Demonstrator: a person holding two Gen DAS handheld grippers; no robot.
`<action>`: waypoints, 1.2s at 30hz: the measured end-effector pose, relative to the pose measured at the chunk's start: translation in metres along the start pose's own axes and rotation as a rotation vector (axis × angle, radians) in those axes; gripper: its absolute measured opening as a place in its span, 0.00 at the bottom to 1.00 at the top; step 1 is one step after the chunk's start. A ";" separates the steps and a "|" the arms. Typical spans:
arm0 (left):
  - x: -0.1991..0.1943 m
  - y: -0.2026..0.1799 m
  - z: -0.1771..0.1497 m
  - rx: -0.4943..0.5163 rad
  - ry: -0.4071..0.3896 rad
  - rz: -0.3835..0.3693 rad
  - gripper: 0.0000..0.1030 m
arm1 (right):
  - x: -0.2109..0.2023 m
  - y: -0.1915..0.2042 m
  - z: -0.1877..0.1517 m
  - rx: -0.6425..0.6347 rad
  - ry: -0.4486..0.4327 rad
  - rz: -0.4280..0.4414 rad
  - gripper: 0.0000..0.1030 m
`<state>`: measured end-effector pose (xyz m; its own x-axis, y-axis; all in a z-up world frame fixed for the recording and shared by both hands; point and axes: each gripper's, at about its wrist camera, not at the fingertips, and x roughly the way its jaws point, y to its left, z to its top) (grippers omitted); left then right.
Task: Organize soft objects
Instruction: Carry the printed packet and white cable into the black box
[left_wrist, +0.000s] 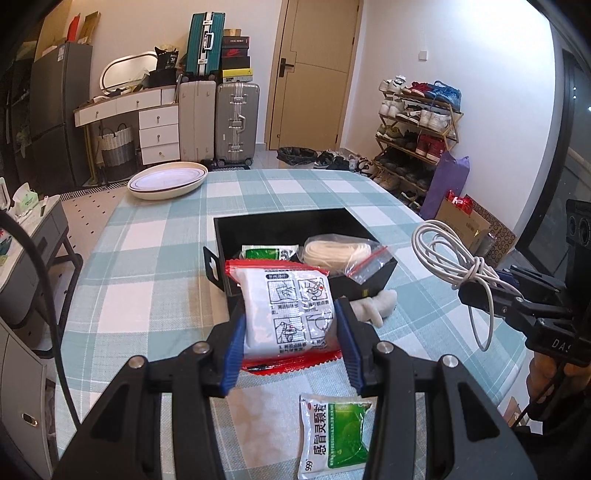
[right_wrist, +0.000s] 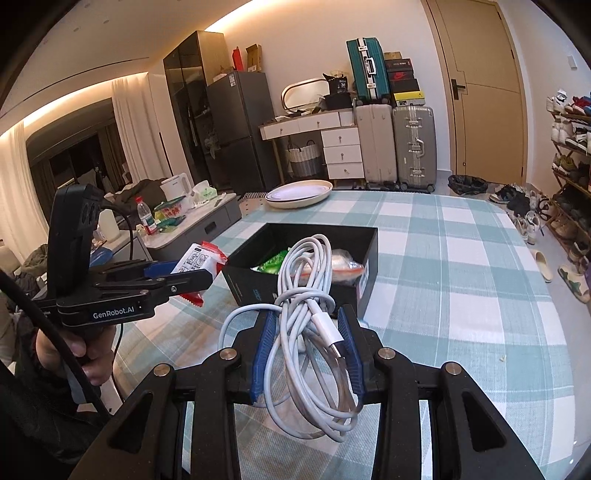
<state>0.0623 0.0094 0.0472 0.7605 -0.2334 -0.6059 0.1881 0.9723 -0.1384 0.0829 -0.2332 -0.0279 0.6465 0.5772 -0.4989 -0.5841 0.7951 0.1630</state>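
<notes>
While both tilt down above table, left gripper (left_wrist: 291, 334) clamps red-edged packet (left_wrist: 286, 314), right gripper (right_wrist: 308, 350) clamps cable bundle (right_wrist: 310, 314)

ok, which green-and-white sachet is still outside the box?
The green-and-white sachet lying flat on the checked tablecloth just below the left claw. The other one already sits inside the black box.

The box (left_wrist: 373, 275) stands on the table (left_wrist: 147, 258), the plates (left_wrist: 168, 181) behind it. In the box lie a sachet (left_wrist: 267, 253) left, a bag (left_wrist: 340, 254) right.
</notes>
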 end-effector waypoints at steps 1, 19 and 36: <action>0.000 0.001 0.002 0.000 -0.003 0.001 0.43 | 0.000 0.000 0.002 0.000 -0.003 0.001 0.34; 0.017 0.000 0.031 0.010 -0.029 -0.005 0.43 | 0.024 -0.003 0.031 0.004 -0.005 0.017 0.34; 0.047 0.008 0.049 0.000 -0.009 0.001 0.43 | 0.065 -0.012 0.059 -0.001 0.027 0.034 0.34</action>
<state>0.1302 0.0054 0.0564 0.7662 -0.2321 -0.5992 0.1874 0.9727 -0.1372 0.1609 -0.1944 -0.0127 0.6126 0.5986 -0.5161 -0.6061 0.7749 0.1794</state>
